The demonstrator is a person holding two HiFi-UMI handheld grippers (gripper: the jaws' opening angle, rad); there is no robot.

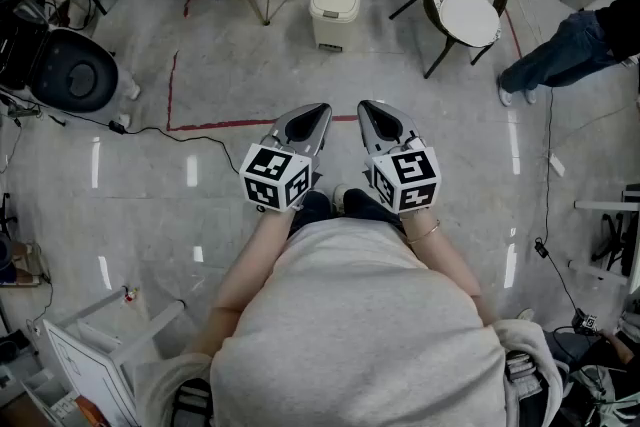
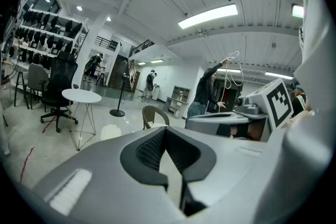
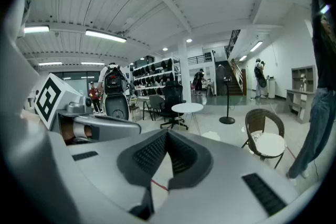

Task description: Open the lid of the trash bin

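The right claw fills the lower half of the view. Its two dark ribbed pads meet at the tips with nothing between them, and only floor and a bit of red line show through the narrow gap beneath. Beyond the tips stands a round white table: a black office chair is just behind it, the pale trash bin sits on the floor in front of it and slightly to its right, and a wicker chair with a white seat stands farther right. The left claw, with its marker cube, reaches in from well to the table's left.
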